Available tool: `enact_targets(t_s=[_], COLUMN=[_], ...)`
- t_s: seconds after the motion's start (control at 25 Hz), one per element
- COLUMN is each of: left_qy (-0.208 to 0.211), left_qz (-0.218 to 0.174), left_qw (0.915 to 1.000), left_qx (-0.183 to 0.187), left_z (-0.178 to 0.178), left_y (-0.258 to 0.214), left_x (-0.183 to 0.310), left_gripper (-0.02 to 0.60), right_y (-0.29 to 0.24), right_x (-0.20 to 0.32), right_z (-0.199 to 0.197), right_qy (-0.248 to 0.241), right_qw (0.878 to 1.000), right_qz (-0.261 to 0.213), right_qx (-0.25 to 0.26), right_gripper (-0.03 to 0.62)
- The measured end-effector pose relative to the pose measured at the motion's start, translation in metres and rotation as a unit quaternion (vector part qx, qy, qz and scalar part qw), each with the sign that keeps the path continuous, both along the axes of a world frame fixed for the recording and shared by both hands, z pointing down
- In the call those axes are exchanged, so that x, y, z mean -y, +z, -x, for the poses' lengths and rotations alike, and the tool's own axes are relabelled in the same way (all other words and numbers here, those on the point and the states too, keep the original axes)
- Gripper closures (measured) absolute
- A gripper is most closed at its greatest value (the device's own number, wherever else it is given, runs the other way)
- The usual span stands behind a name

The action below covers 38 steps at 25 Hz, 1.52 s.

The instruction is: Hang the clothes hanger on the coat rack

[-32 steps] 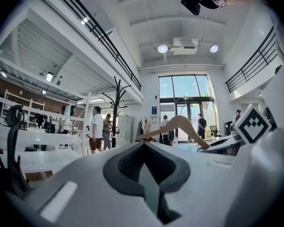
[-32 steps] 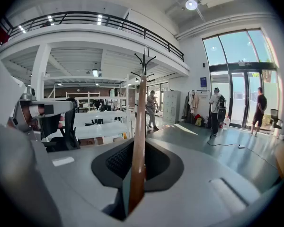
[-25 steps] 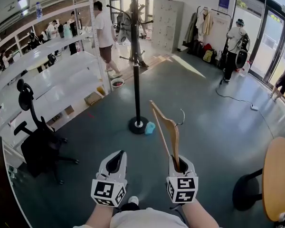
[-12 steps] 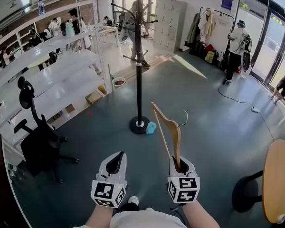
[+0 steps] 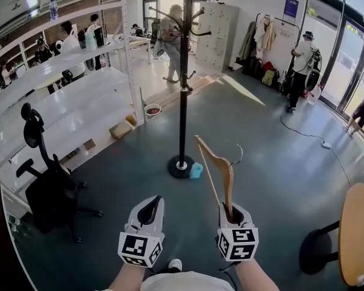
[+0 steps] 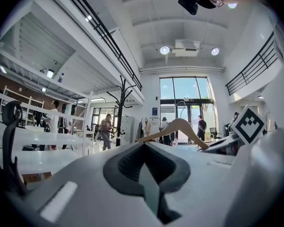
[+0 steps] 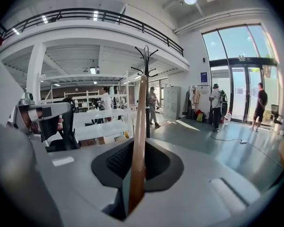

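Wooden clothes hanger (image 5: pixel 221 170): I have one arm of it clamped between the jaws of my right gripper (image 5: pixel 232 214). It stands upright with its wire hook (image 5: pixel 235 153) on the side away from the coat rack (image 5: pixel 183 83), short of the rack's round base (image 5: pixel 181 166) and clear of it. Left gripper (image 5: pixel 149 212): jaws pressed together, nothing in them, also short of the rack. Small blue object (image 5: pixel 196 171): on the floor just beside the base
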<state>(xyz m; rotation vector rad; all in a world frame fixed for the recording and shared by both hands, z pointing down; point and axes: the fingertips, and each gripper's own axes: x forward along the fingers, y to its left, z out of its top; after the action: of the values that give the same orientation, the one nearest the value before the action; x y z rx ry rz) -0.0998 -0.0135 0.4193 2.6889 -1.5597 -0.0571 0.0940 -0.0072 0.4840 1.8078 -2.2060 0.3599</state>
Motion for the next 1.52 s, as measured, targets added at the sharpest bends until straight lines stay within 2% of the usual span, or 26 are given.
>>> enact_targets(t_s=[0.24,0.64,0.96,1.2,1.52], left_qy=[-0.006,-0.014,-0.035,-0.043,-0.053], left_qz=[0.010,0.014,0.002,-0.010,-0.005], left_qw=[0.9999,0.9996,0.9994,0.9990,0.9985], left_qx=[-0.007,-0.018,-0.008,-0.007,-0.007], left_z=[0.031,0.041,0.026,-0.001,-0.027], left_y=[0.009,0.018,0.013,0.004,0.008], left_x=[0.027,0.086,0.177,0.258,0.329], left_gripper=[0.581,0.581,0.581,0.581,0.581], right_y=[-0.001,0.000,-0.011,-0.031,-0.030], right_x=[0.025,0.086,0.182,0.265,0.340], right_z=[0.022,0.030,0.015,-0.018,-0.056], right_qy=[0.005,-0.015,-0.040,-0.038,-0.029], right_qw=[1.000,1.000,0.998,0.996,0.997], right_qz=[-0.004,-0.012,-0.041,-0.073,-0.067], right_qx=[0.002,0.010,0.006,0.013,0.010], right_gripper=[0.525,0.525,0.525,0.525,0.526])
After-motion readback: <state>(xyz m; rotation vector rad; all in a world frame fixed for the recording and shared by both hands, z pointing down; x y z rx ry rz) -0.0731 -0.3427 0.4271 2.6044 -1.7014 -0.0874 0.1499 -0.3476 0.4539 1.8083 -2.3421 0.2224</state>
